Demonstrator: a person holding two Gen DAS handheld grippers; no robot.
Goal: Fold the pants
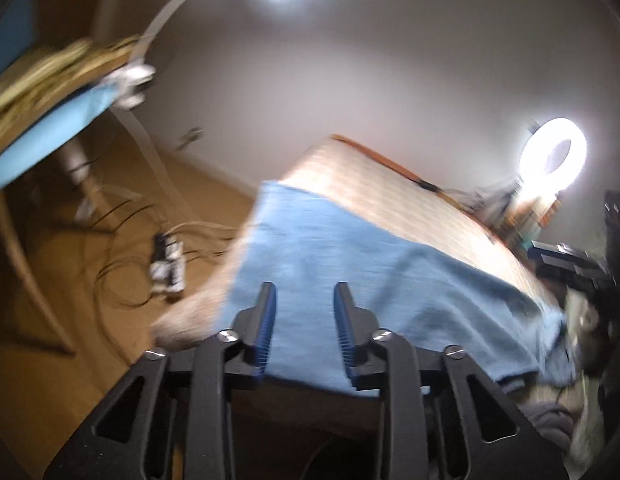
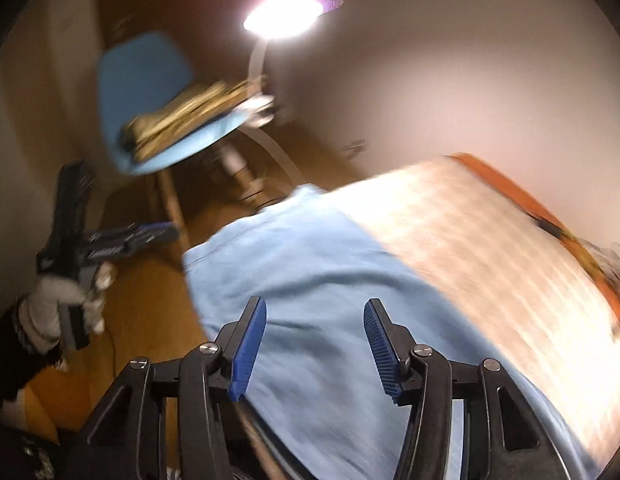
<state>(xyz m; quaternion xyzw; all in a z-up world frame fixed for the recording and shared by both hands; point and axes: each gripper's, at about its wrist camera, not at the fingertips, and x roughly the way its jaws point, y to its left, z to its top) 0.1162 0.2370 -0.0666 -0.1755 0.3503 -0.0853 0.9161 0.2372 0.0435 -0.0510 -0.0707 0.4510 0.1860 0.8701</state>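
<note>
Beyond my work I see a surface [image 2: 489, 248] with a pale checked covering and an orange edge [image 2: 505, 188] along its far side. A blue chair [image 2: 150, 80] stands on the wooden floor [image 1: 70, 264], with a heap of yellowish cloth [image 2: 182, 120] on its seat (too blurred to say more). A lamp [image 2: 284, 12] on a curved white arm glares above the chair. On the floor lies a tangle of dark and white cables [image 1: 122, 240] around a power strip [image 1: 168, 262]. A glowing ring light [image 1: 555, 156] stands at the far right, with some blurred clutter [image 1: 521, 212] just below it, against a plain white wall [image 1: 369, 80].
</note>
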